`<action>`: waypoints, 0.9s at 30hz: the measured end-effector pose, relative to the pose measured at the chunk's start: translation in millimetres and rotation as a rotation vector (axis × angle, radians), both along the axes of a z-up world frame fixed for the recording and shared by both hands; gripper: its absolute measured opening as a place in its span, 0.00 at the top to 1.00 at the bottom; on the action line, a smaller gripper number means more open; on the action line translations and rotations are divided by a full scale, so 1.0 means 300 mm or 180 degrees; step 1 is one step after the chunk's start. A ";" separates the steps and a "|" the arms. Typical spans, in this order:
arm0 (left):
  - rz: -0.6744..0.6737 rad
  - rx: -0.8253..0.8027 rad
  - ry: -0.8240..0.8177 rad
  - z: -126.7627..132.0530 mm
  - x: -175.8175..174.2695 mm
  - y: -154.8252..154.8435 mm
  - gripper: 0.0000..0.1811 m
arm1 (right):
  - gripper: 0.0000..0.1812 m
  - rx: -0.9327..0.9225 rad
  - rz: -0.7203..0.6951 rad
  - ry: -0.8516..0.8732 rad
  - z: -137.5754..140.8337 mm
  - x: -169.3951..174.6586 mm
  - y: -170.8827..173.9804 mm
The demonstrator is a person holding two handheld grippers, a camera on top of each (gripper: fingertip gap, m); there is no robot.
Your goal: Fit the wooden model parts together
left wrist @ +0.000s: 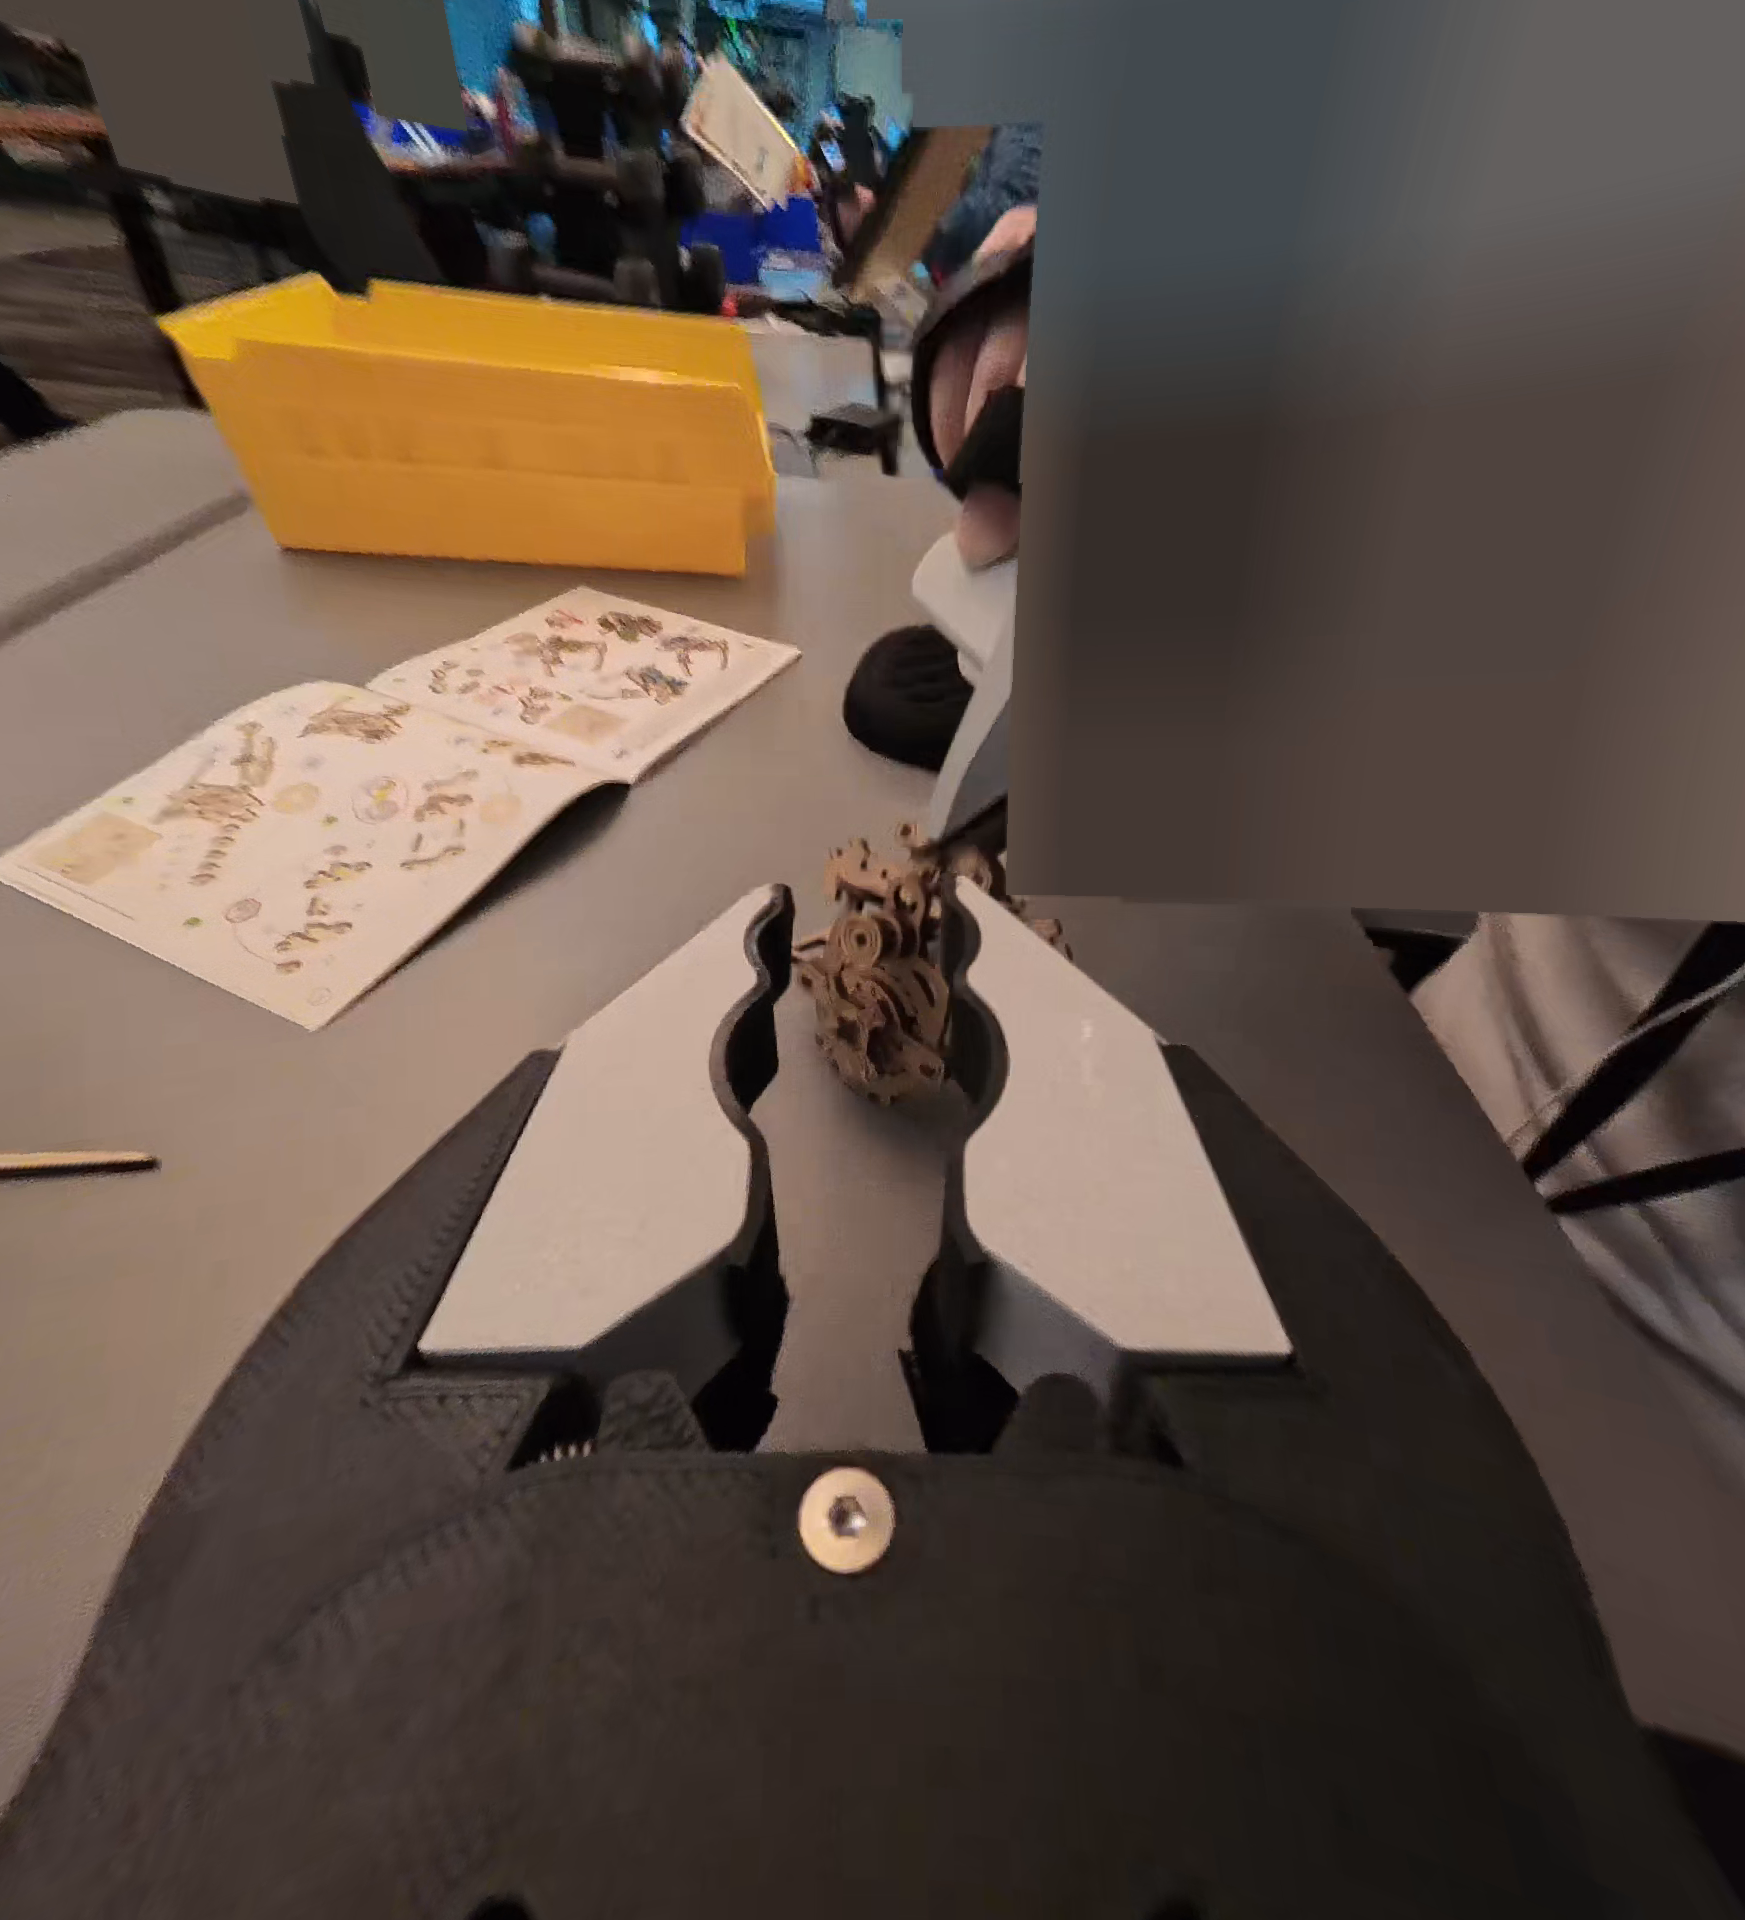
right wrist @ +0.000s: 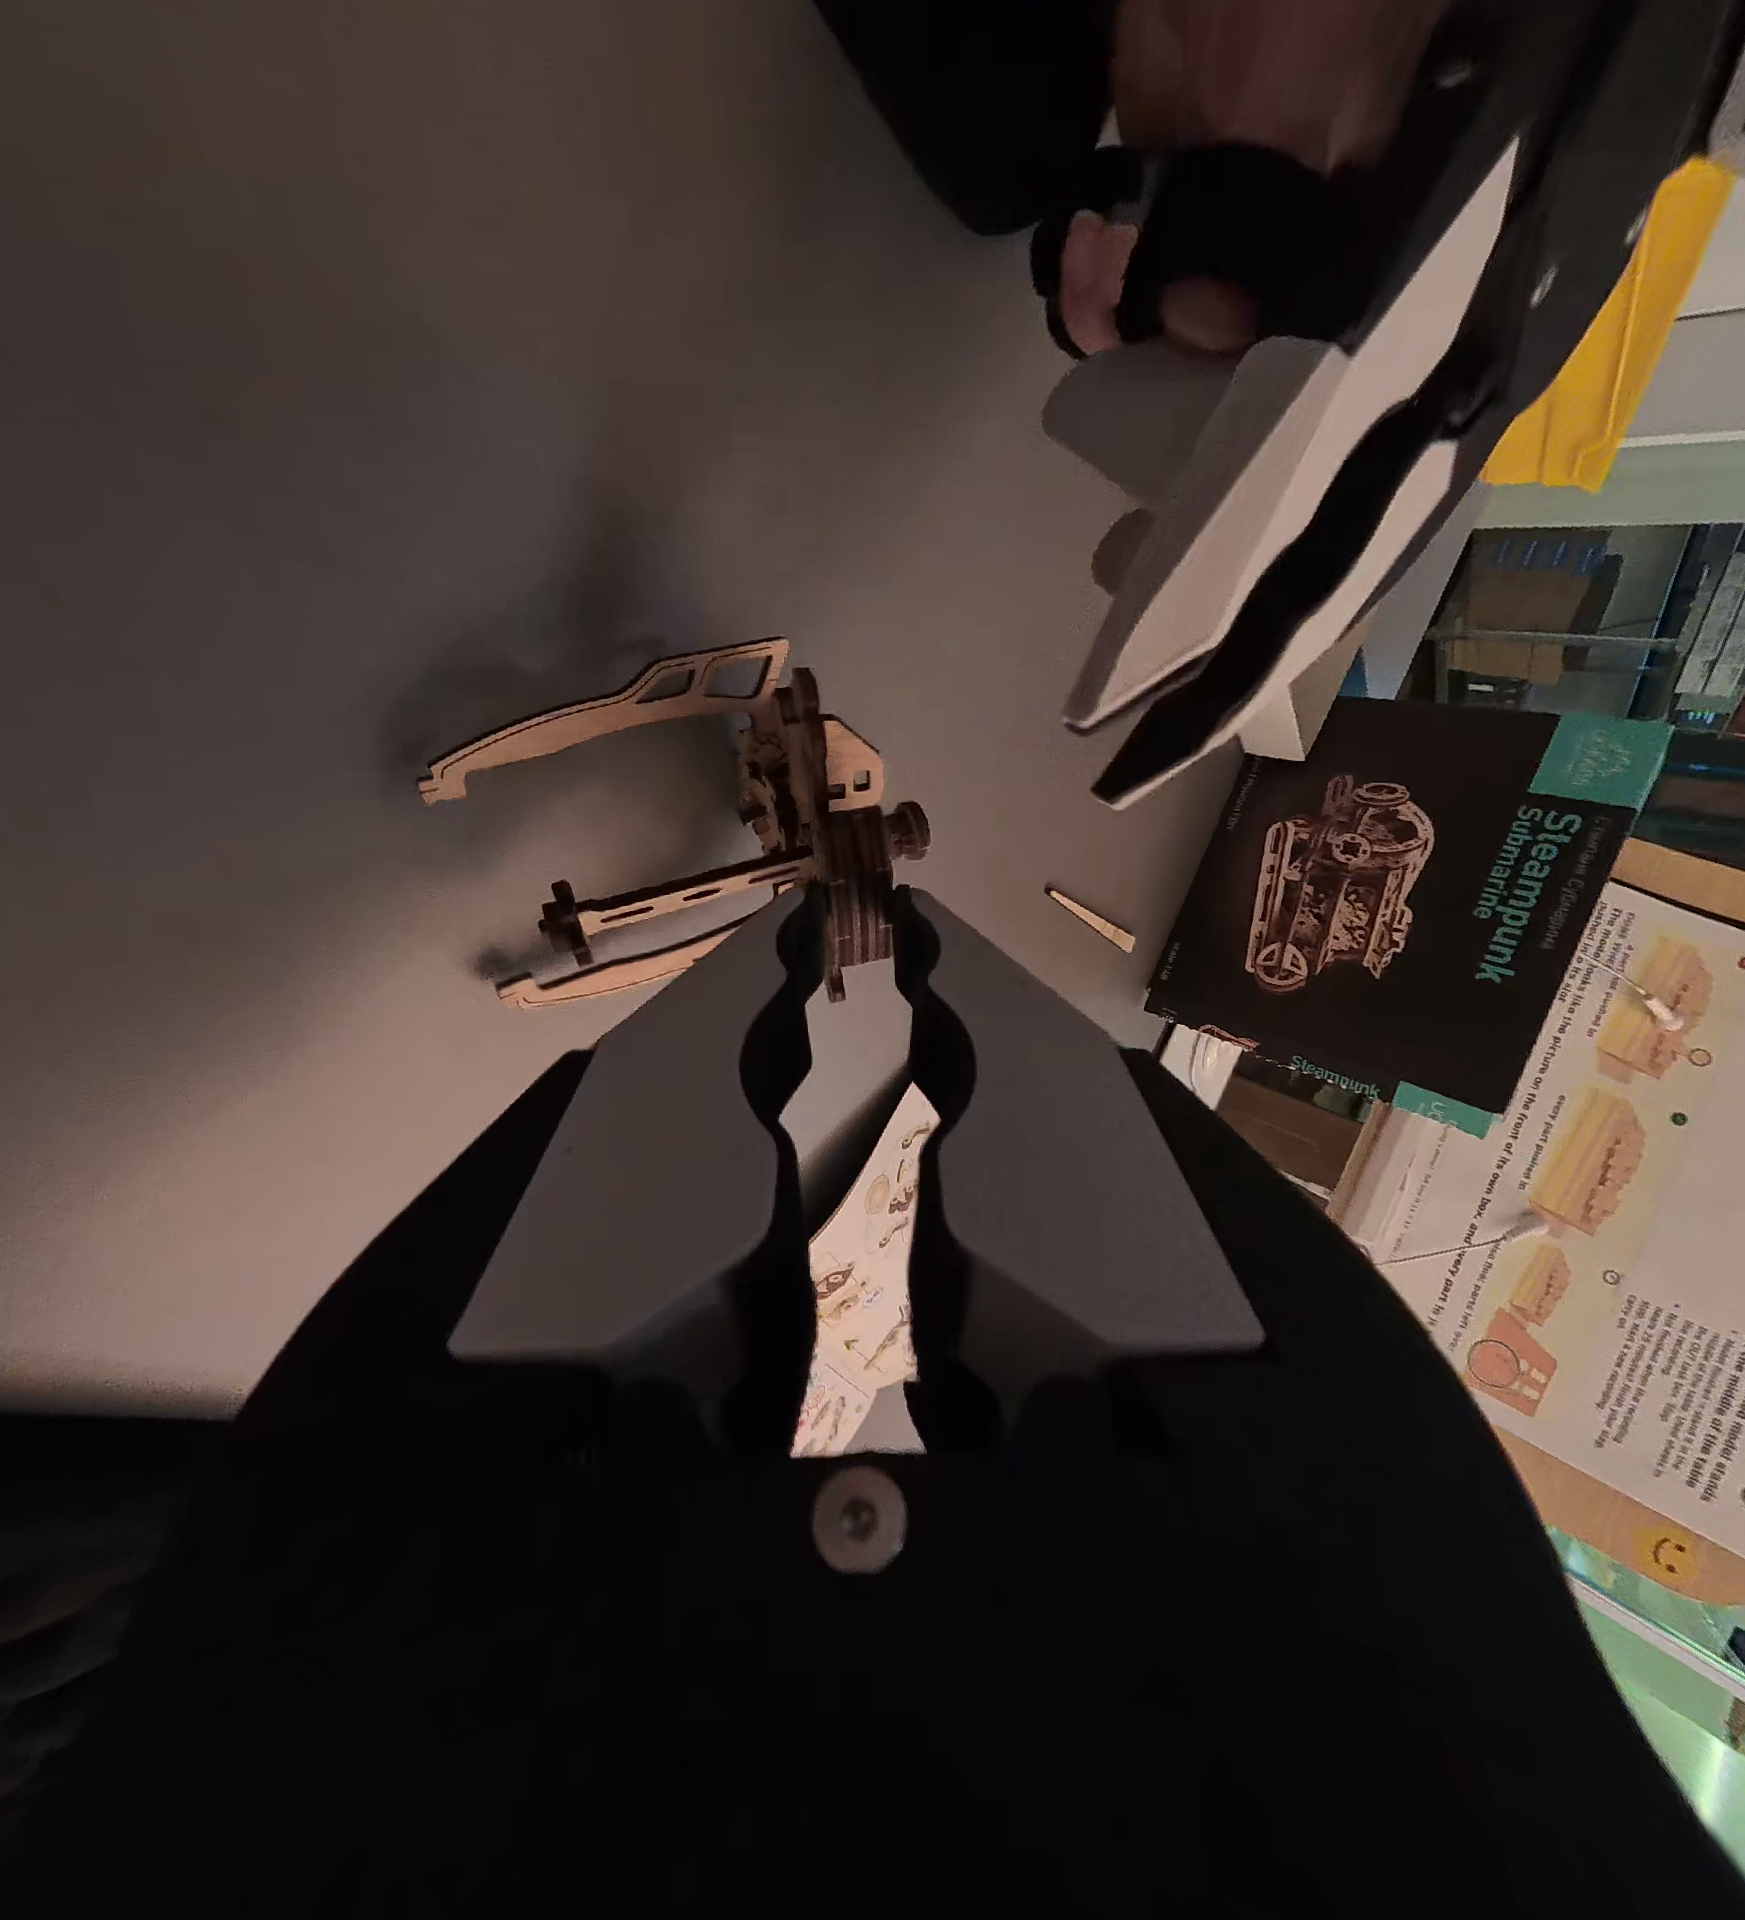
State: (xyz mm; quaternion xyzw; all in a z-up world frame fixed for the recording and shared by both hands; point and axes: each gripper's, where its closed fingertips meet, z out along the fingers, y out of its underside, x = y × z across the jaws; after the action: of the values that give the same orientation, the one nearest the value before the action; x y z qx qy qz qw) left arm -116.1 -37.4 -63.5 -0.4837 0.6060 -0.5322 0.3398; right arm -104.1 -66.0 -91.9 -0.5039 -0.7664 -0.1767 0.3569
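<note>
Grey worktop (left wrist: 224, 1299) fills my near field. My right gripper (right wrist: 852, 935) pinches the wooden model (right wrist: 826, 831) by its layered disc, so its thin frame arms hang free above the surface. My left gripper (left wrist: 863, 966) has its fingers parted around the same model (left wrist: 883, 997), not clearly clamping; I judge it steadies the model for fitting. A loose wooden stick (left wrist: 37, 1164) waits aside. Farther off lie the open instruction booklet (left wrist: 380, 790) and the yellow bin (left wrist: 494, 436).
</note>
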 end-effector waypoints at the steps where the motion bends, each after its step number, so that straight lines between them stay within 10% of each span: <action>1: -0.0094 -0.0040 0.0121 -0.021 -0.001 0.002 0.84 | 0.93 0.0028 -0.0003 -0.0019 -0.002 0.001 -0.001; 10: -0.1066 -0.0034 0.0755 -0.127 0.061 -0.076 0.86 | 0.93 0.0027 0.0124 -0.0117 -0.013 -0.001 -0.027; 27: -0.1113 -0.0010 0.0650 -0.138 0.070 -0.085 0.94 | 0.93 0.0044 0.0264 -0.0228 -0.019 -0.010 -0.017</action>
State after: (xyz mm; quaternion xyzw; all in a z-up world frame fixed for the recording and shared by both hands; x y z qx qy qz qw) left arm -95.2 -63.0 -104.9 -0.4232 0.7113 -0.5322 0.1783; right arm -107.0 -71.0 -97.7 -0.4626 -0.7977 -0.1850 0.3398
